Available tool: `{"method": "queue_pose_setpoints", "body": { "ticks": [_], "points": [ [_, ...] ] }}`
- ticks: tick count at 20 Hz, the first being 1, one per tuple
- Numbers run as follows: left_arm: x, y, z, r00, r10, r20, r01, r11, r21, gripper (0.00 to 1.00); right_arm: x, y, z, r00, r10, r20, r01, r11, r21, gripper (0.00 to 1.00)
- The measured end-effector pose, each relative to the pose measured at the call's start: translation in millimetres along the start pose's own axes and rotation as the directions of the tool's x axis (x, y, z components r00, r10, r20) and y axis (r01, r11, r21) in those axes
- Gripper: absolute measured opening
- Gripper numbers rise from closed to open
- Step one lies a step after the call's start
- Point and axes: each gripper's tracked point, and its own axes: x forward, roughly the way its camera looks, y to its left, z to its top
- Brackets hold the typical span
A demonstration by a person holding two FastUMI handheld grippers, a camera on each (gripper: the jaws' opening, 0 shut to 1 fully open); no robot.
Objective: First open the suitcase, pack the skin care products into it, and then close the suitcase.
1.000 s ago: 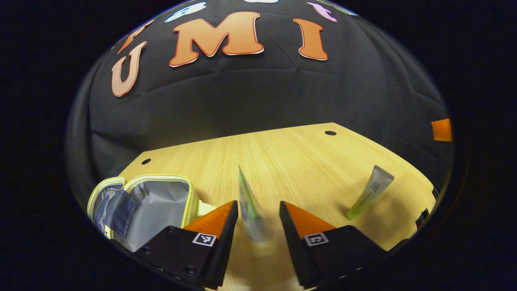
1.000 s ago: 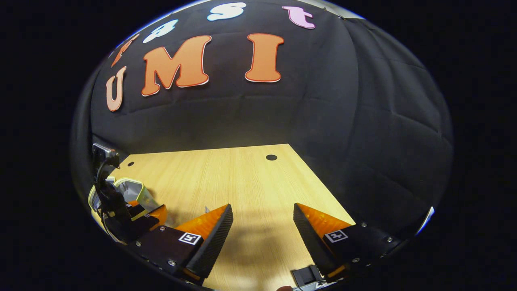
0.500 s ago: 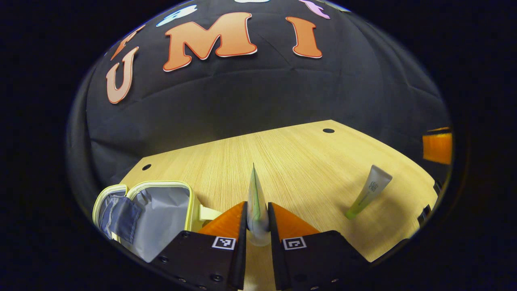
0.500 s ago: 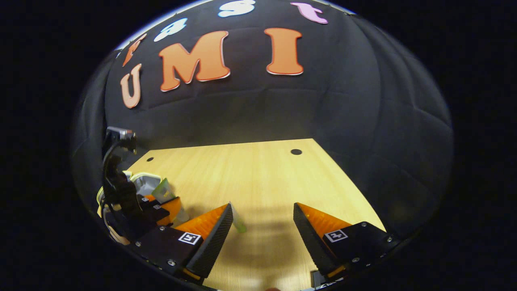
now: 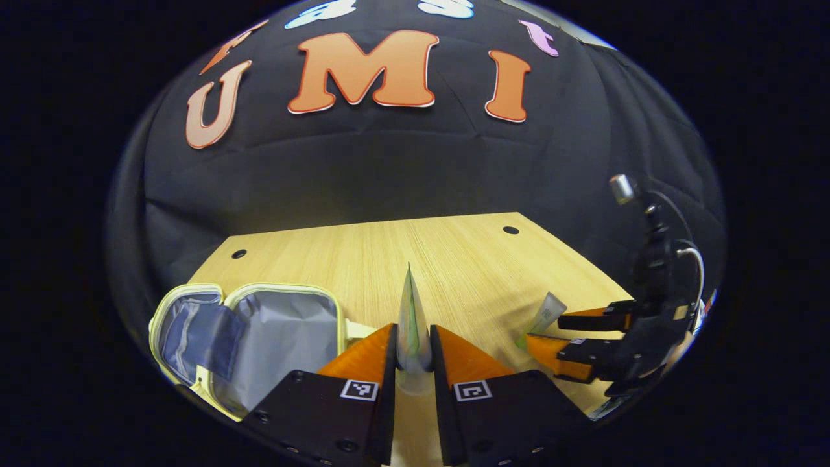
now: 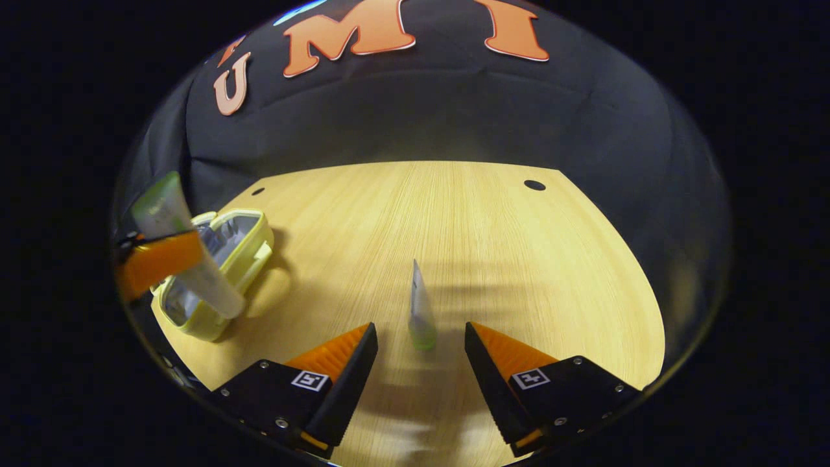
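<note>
Left gripper view: tube [image 5: 413, 324] clamped upright between left claw [image 5: 413, 347] fingers, crimped end at 12 o'clock. Open suitcase [image 5: 259, 331] lies on table [image 5: 389, 253] at 9 o'clock, grey lining showing. Right gripper view: 2nd tube [image 6: 421, 311] lies on table, just ahead of right claw [image 6: 420, 340], fingers spread wide, not touching it. Suitcase at 9 o'clock there w/ 1st tube above it.

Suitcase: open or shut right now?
Open: the suitcase lies unzipped on the table, its grey lining exposed.
</note>
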Motion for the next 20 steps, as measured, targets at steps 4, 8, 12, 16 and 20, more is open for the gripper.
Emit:
{"method": "queue_pose_setpoints", "body": {
  "ticks": [4,8,12,16,20],
  "points": [
    [-28,26,-2,1.000,0.025,-0.013,-0.025,0.999,-0.026,0.28,23,1,-4,0.999,-0.010,-0.033,0.010,1.000,0.001,0.67],
    [-44,51,-6,0.999,0.032,-0.040,-0.035,0.997,-0.072,0.28,22,2,-9,0.997,-0.014,-0.081,0.018,0.999,0.045,0.38],
    [-64,80,-5,0.997,-0.001,-0.075,-0.009,0.991,-0.132,0.28,-21,20,12,0.999,0.014,-0.052,-0.009,0.995,0.097,0.32],
    [-84,112,11,0.996,-0.051,-0.069,0.041,0.989,-0.142,0.28,-74,47,38,1.000,0.023,0.014,-0.024,0.992,0.125,0.32],
    [-90,144,17,0.993,-0.086,-0.083,0.077,0.991,-0.109,0.28,-109,77,69,0.996,0.024,0.090,-0.038,0.987,0.155,0.32]
  ]
}}
